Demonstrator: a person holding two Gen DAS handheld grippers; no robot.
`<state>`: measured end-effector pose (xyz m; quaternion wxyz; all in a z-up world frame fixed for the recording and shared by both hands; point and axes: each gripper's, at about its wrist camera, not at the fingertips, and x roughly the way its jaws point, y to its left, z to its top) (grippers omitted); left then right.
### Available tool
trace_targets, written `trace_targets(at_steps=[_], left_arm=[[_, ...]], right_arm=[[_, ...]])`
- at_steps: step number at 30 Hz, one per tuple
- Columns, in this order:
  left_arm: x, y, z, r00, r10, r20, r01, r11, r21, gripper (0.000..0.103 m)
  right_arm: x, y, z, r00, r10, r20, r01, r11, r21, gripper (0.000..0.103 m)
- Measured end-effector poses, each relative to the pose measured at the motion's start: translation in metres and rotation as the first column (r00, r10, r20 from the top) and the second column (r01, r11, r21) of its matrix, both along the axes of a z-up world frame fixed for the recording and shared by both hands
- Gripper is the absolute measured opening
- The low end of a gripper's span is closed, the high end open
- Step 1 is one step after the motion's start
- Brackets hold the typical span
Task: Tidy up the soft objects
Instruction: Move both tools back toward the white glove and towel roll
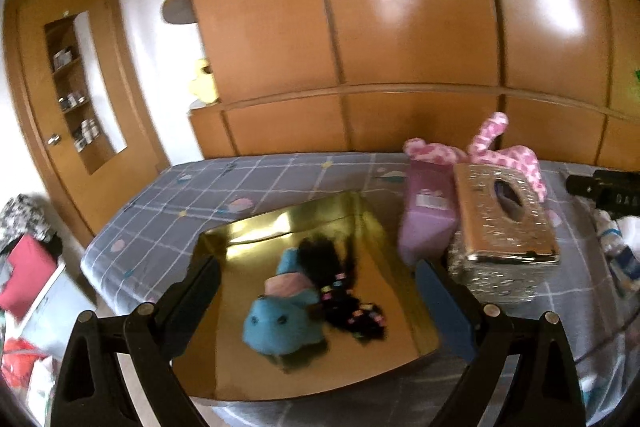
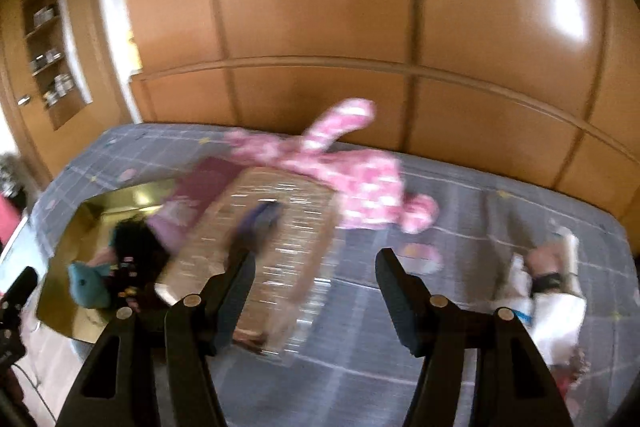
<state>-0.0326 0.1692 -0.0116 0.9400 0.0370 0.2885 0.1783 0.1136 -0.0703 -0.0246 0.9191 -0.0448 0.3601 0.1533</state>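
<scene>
Soft toys on a bed, both grippers empty.
The left gripper [image 1: 316, 287] hangs spread over the gold tray [image 1: 384, 227] holding a blue plush [image 1: 276, 327] and black doll [image 1: 340, 287]; the right gripper [image 2: 316, 271] is spread, nothing between its jaws; a pink plush [image 2: 352, 171] lies behind the tissue box [image 2: 288, 227].

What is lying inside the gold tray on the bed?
Inside the gold tray lie a blue plush toy and a black wig-like bundle with coloured beads, touching each other. Whatever lies beneath them is covered; blur hides finer detail.
</scene>
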Motion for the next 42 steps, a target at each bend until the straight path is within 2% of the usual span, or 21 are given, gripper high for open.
trace_targets(at_steps=[6,11,15,19,25,26,28,32,36,41,42], left_arm=[[0.019,-0.038,0.004,0.993,-0.116,-0.01,0.116,0.993,0.024,0.098],[0.038,-0.079,0.006,0.973,-0.23,-0.019,0.231,0.972,0.037,0.098],[0.047,-0.112,0.006,0.948,-0.317,-0.027,0.318,0.947,0.044,0.098],[0.057,-0.145,0.005,0.92,-0.39,-0.043,0.392,0.918,0.054,0.098],[0.071,-0.192,-0.002,0.87,-0.486,-0.082,0.49,0.871,0.039,0.098],[0.075,-0.199,-0.004,0.861,-0.501,-0.094,0.505,0.863,0.03,0.098],[0.08,-0.21,-0.009,0.847,-0.52,-0.113,0.524,0.851,0.01,0.098],[0.094,-0.231,-0.023,0.82,-0.55,-0.162,0.552,0.833,-0.031,0.098],[0.109,-0.248,-0.039,0.783,-0.585,-0.212,0.576,0.81,-0.109,0.097],[0.122,-0.269,-0.052,0.739,-0.628,-0.244,0.602,0.778,-0.181,0.088],[0.124,-0.272,-0.054,0.73,-0.637,-0.248,0.608,0.771,-0.19,0.083]], right_arm=[[0.006,-0.088,0.001,0.982,-0.19,-0.01,0.19,0.982,0.003,0.063],[0.003,-0.166,0.001,0.927,-0.374,-0.014,0.374,0.927,0.021,0.063],[-0.003,-0.22,-0.002,0.867,-0.497,-0.018,0.498,0.866,0.039,0.063],[-0.01,-0.27,-0.009,0.785,-0.619,-0.026,0.619,0.781,0.082,0.063],[-0.019,-0.312,-0.033,0.684,-0.728,-0.049,0.726,0.671,0.151,0.063],[-0.019,-0.317,-0.038,0.67,-0.737,-0.084,0.739,0.654,0.16,0.063],[-0.02,-0.329,-0.042,0.66,-0.739,-0.134,0.746,0.623,0.235,0.063],[-0.022,-0.336,-0.044,0.654,-0.738,-0.165,0.75,0.605,0.266,0.064],[-0.024,-0.34,-0.046,0.644,-0.744,-0.179,0.757,0.587,0.287,0.064],[-0.026,-0.347,-0.049,0.628,-0.747,-0.217,0.77,0.556,0.312,0.064],[-0.026,-0.348,-0.05,0.626,-0.748,-0.223,0.772,0.552,0.315,0.064]])
